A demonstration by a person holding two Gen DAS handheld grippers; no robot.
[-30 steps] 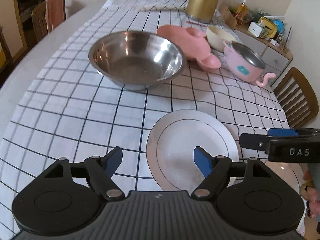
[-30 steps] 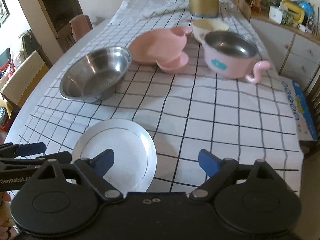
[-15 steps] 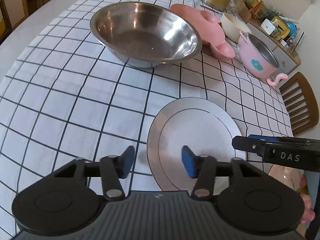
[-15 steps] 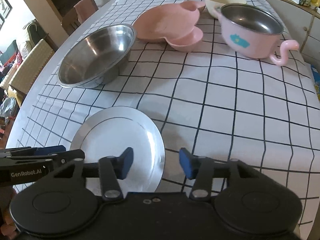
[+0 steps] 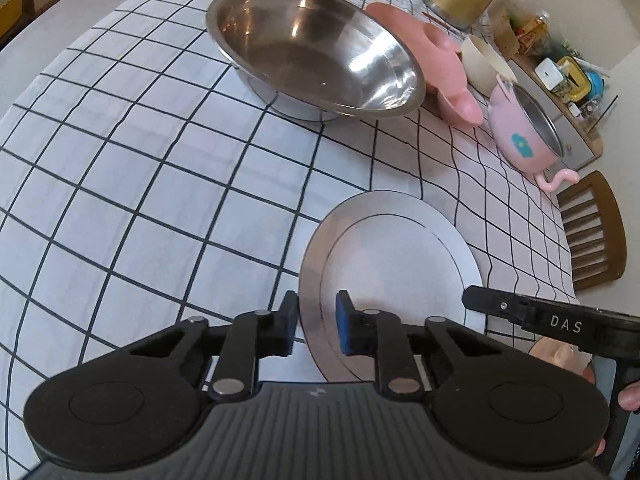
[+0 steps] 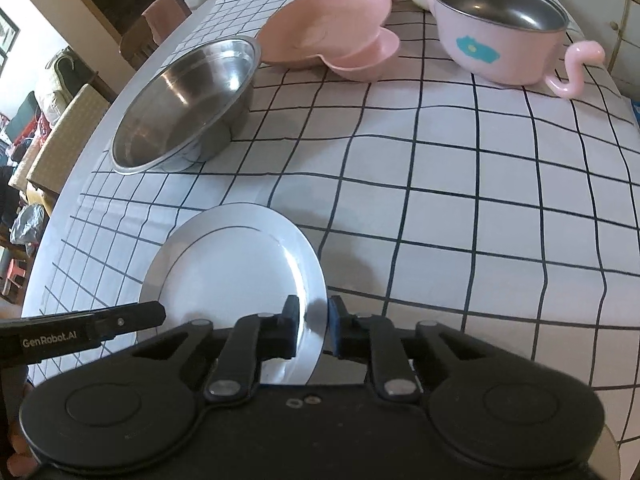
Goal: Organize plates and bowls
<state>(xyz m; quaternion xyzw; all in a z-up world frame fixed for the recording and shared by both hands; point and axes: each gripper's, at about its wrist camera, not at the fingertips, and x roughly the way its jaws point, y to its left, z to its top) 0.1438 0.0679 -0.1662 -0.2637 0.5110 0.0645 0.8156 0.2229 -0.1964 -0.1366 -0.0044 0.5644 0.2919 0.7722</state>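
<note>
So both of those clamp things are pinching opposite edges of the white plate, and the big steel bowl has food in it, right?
Not quite: the steel bowl is empty, as the left wrist view shows. The rest holds: the left gripper and right gripper each straddle an opposite edge of the white plate.

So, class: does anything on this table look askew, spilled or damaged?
Nothing is spilled or broken. One oddity: the steel bowl appears tilted, its rim not level on the checked cloth. The white plate lies flat, with the left gripper and right gripper closing on opposite edges.
</note>
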